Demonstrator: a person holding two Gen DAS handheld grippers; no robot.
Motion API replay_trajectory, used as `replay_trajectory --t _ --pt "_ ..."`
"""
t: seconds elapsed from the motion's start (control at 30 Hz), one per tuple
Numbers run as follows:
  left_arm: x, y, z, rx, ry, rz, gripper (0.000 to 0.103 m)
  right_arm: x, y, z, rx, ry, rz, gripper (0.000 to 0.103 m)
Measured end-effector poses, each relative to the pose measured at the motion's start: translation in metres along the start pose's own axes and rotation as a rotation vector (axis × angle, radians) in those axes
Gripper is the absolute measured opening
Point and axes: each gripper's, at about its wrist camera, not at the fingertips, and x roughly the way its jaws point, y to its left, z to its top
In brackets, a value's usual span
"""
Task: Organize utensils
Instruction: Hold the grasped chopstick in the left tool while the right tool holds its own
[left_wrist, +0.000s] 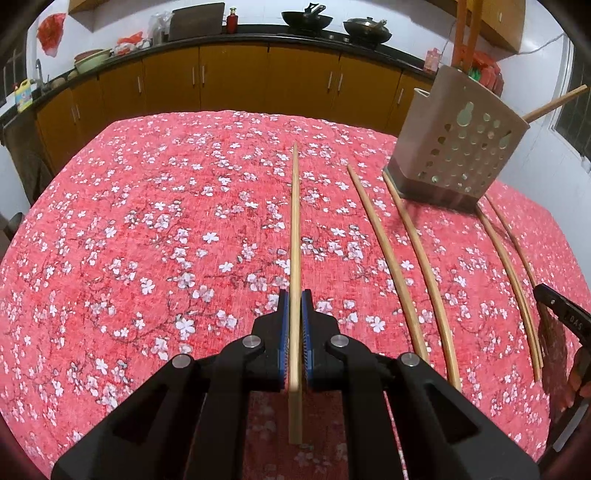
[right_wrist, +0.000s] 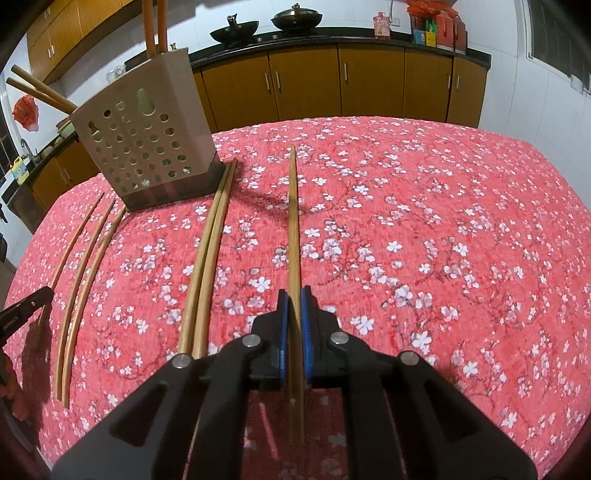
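My left gripper (left_wrist: 294, 299) is shut on a bamboo chopstick (left_wrist: 294, 229) that points away over the table. My right gripper (right_wrist: 294, 297) is shut on another bamboo chopstick (right_wrist: 293, 221), also pointing away. A beige perforated utensil holder (left_wrist: 458, 147) stands on the table at the right of the left wrist view; it also shows in the right wrist view (right_wrist: 147, 140) at the left, with wooden handles sticking out of it. Several loose chopsticks (left_wrist: 413, 251) lie beside it, and also show in the right wrist view (right_wrist: 207, 254).
A red floral tablecloth (left_wrist: 147, 240) covers the table. Brown kitchen cabinets (left_wrist: 232, 77) and a dark counter with woks (left_wrist: 306, 18) run behind the table. The other gripper's tip (left_wrist: 561, 314) shows at the right edge.
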Motion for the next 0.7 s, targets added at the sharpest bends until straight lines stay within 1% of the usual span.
replay_trajectory --t 0.2,0.5,0.6,0.7 --pt "0.0 -0.003 0.0 0.012 0.002 0.014 0.008 0.0 0.001 0.0 -0.003 0.001 -0.005 0.008" --pt "0.002 -0.001 0.001 0.02 0.004 0.014 0.007 -0.001 0.001 0.001 -0.001 0.0 0.004 0.008" --pt "0.0 0.0 0.002 0.026 0.016 0.01 0.007 -0.012 -0.003 0.002 0.019 -0.021 0.02 0.008" --pt "-0.009 0.003 0.005 0.019 -0.001 0.007 0.007 -0.028 -0.008 0.007 0.036 -0.06 0.034 0.008"
